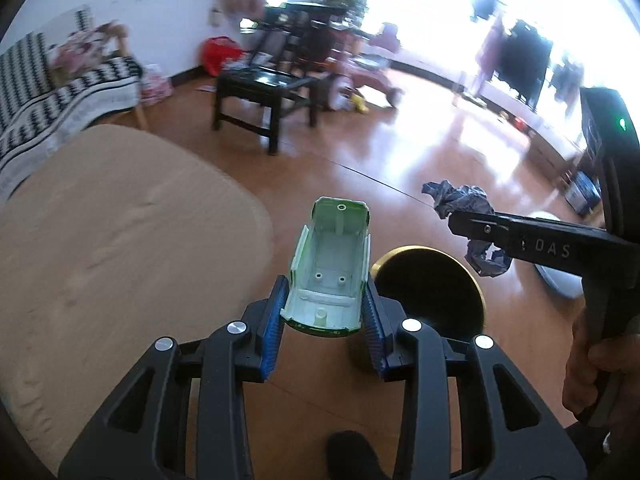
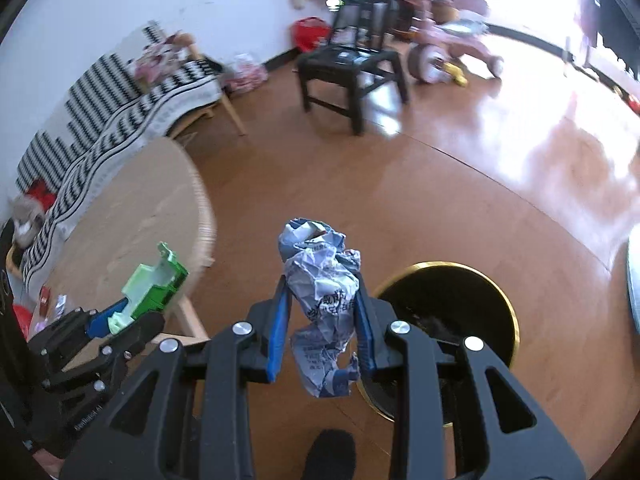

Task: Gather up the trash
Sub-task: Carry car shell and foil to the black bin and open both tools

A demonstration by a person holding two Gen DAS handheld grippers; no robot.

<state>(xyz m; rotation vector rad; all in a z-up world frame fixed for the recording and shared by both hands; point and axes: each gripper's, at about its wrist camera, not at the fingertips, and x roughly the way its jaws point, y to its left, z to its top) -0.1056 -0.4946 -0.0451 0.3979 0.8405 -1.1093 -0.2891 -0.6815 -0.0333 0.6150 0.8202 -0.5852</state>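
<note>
Glossy brown wooden floor [image 2: 460, 208] runs across both views. A round beige table [image 1: 120, 216] stands at the left. A round black bin with a gold rim [image 2: 448, 320] sits on the floor below both tools. Left gripper [image 1: 325, 312] is clamped on a green and white plastic toy shell [image 1: 330, 268], held above the floor beside the bin. Right gripper [image 2: 322, 320] is clamped on a crumpled blue-grey printed paper wad [image 2: 322, 300], held just left of the bin opening.

Green-white plastic toy shell [image 1: 328, 268] held aloft, crumpled blue-grey paper [image 2: 324, 304] aloft, gold-rimmed black bin [image 2: 452, 320] below
</note>
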